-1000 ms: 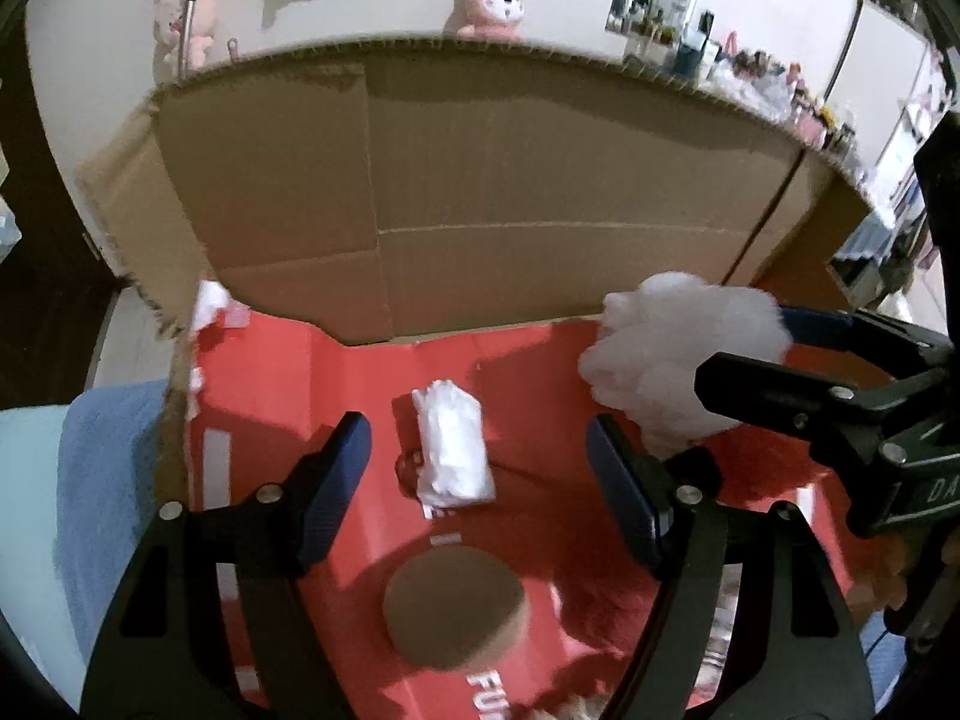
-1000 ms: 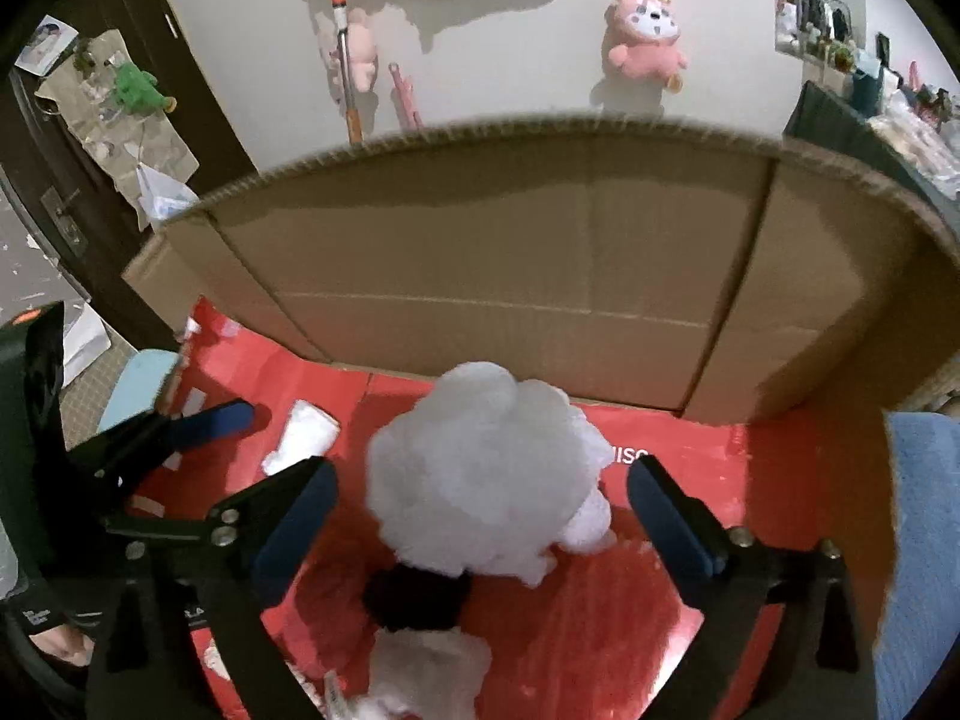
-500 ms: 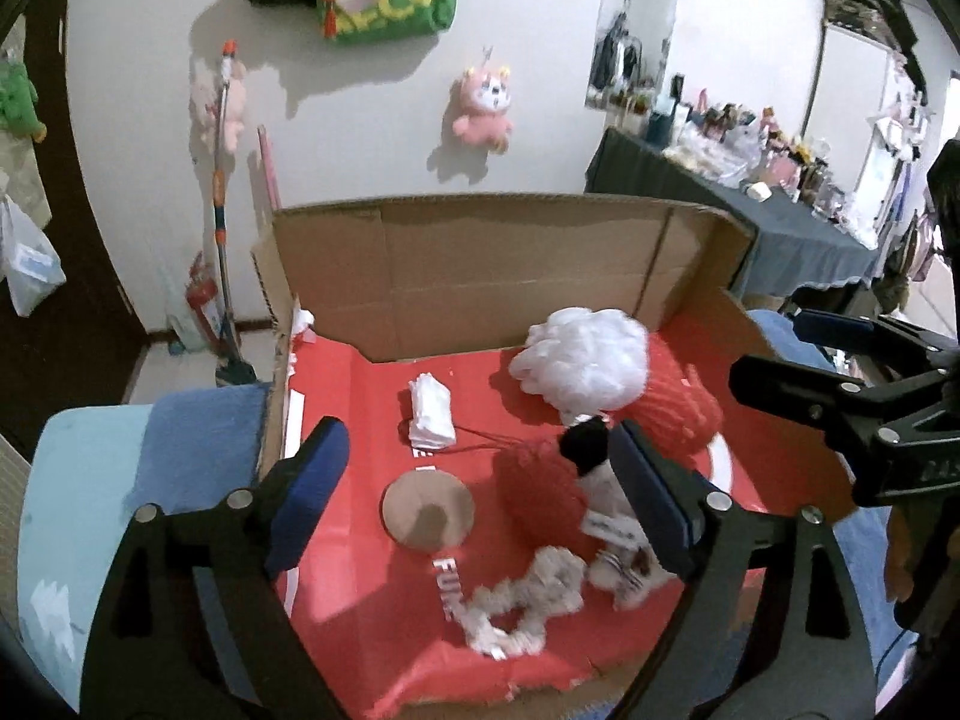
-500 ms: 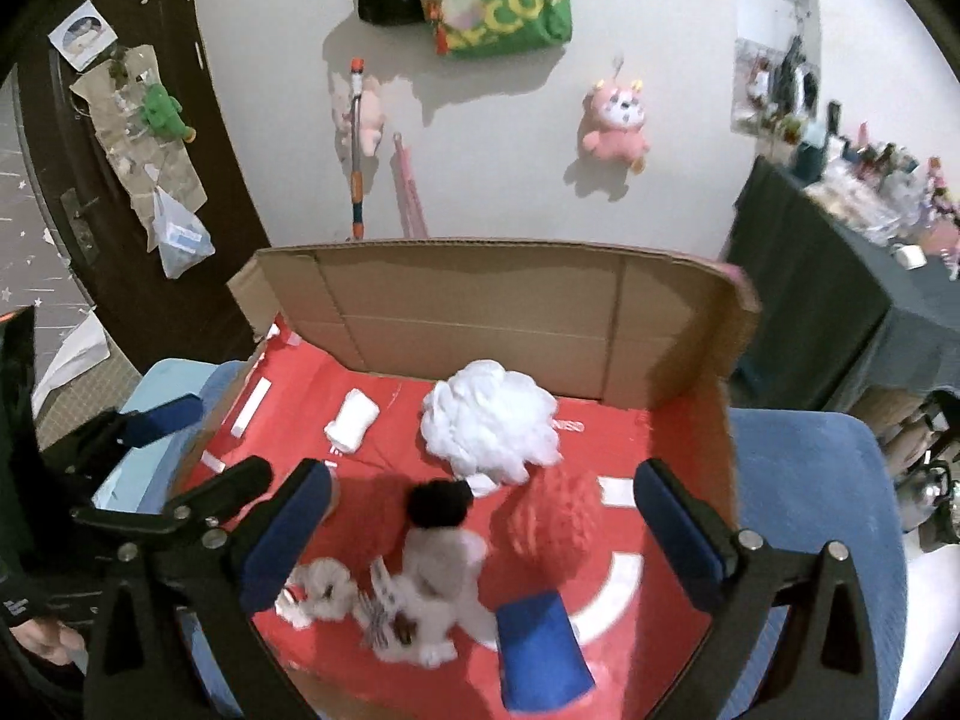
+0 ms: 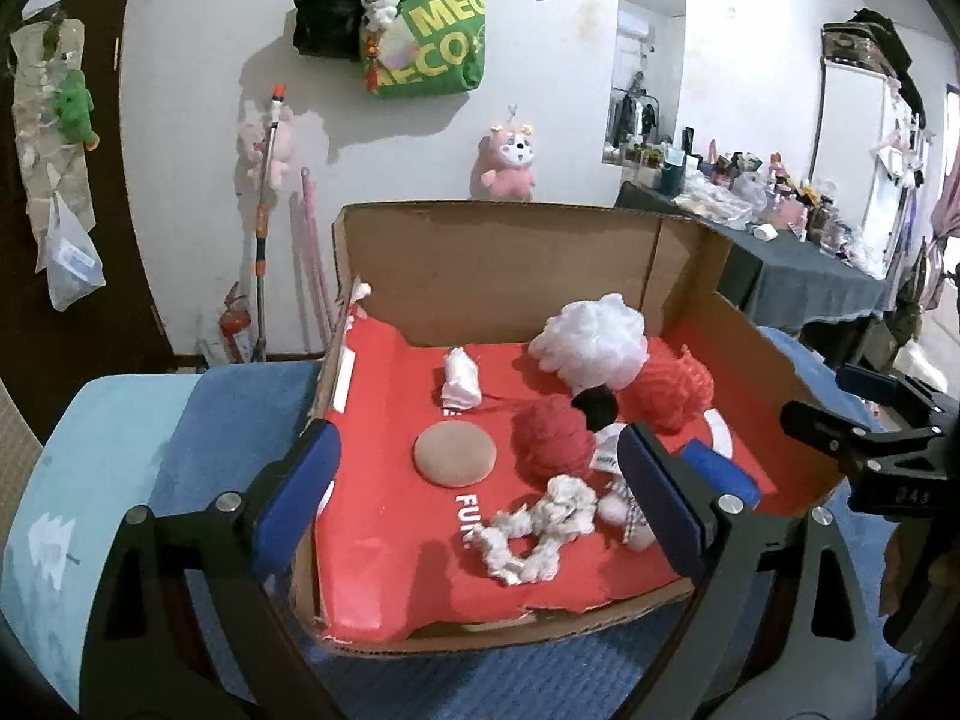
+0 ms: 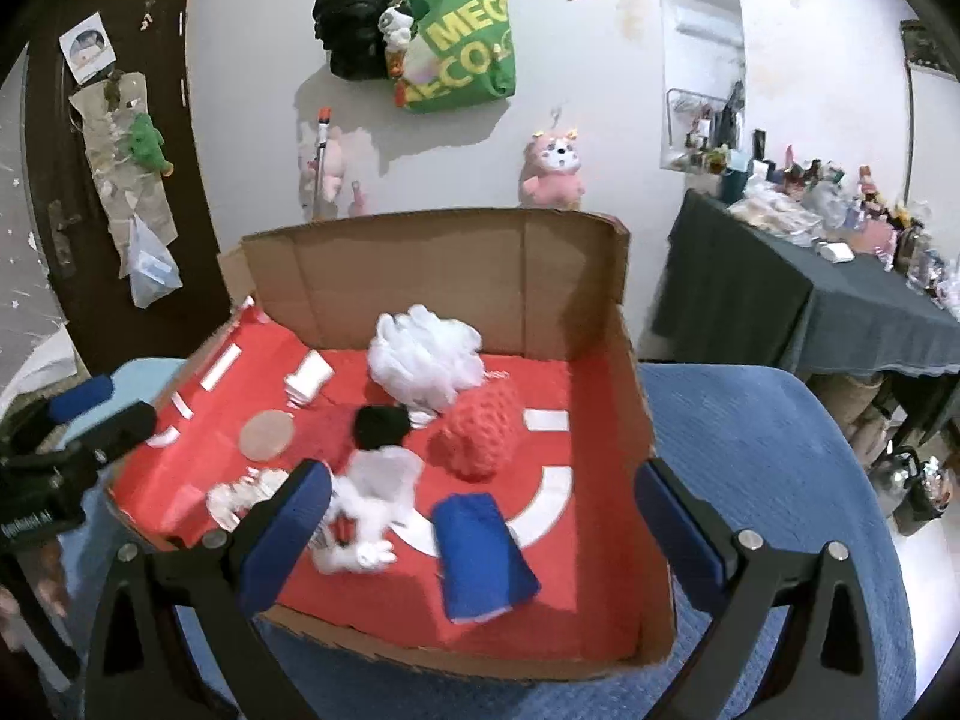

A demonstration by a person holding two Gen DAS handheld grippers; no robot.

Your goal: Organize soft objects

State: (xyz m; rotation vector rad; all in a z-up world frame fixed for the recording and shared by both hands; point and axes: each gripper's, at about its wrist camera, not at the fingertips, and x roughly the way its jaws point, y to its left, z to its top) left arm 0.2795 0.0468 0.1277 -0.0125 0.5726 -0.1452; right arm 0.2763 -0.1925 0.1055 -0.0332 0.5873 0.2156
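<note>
Soft things lie in the cardboard box (image 6: 576, 276) on the blue cover (image 6: 780, 480): white fluff (image 6: 426, 354) by the back wall, a red knit ball (image 6: 480, 432) mid-floor, a blue cloth (image 6: 483, 558) near the front edge. Left gripper (image 5: 480, 498) is opening, nothing between its jaws; right gripper (image 6: 480, 528) stands apart, holding nothing.

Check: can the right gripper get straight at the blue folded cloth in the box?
Probably yes. The blue cloth lies flat at the box's low near edge, nothing on top, the right gripper empty just above; the white plush lies close beside it.
</note>
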